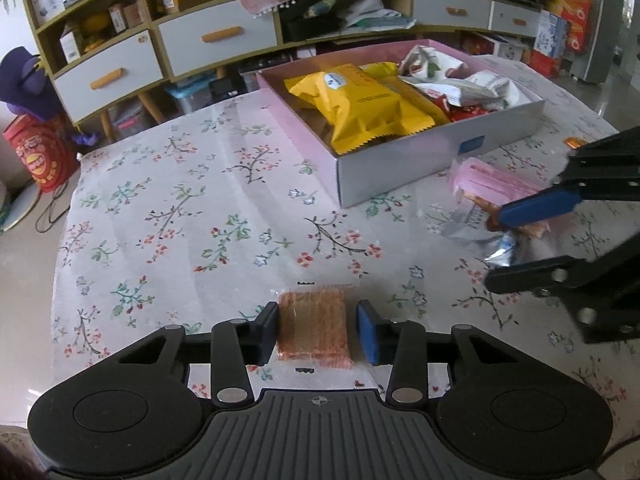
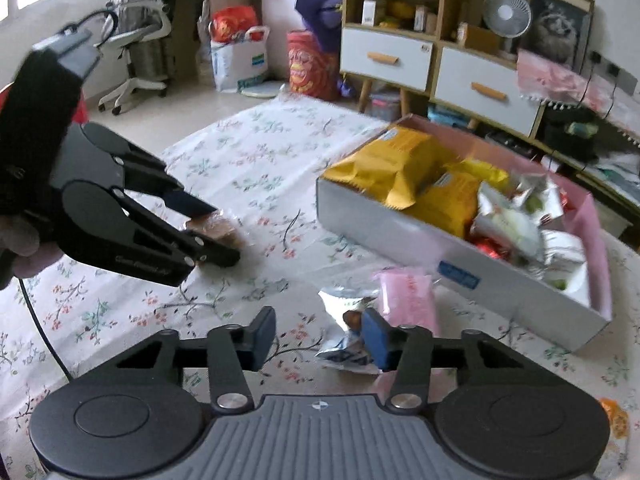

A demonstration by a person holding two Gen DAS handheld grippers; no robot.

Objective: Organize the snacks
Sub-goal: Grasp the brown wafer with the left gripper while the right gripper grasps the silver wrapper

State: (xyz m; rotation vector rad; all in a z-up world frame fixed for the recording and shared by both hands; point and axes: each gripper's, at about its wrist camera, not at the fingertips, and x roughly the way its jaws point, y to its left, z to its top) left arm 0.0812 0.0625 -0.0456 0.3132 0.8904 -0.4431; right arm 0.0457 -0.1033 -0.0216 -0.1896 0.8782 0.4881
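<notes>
left wrist view: the left tool (image 1: 318,330) sits low at the bottom centre, jaws spread to either side of a clear-wrapped wafer (image 1: 314,326) lying on the floral surface (image 1: 180,208). the left pad looks to touch the wrapper edge; the blue right pad stands just apart. the risk here is that the slick film slides out as the jaws close, or that the tool only catches loose wrapper and the wafer drops on the way to the box (image 1: 436,160) in the upper right, which is already heaped with yellow bags (image 1: 360,108). squeezing too hard could crack the wafer.

right wrist view: the right tool (image 2: 318,338) at the bottom centre is spread wide and holds nothing. its blue right pad is against a silver packet (image 2: 344,320), with a pink packet (image 2: 408,300) just beyond, near the box wall. closing from here would likely pinch only a crumpled corner, or push the silver packet away. the left tool appears at the left of the frame, jaws around the wafer; both tools work near each other and could collide when lifting toward the box.
</notes>
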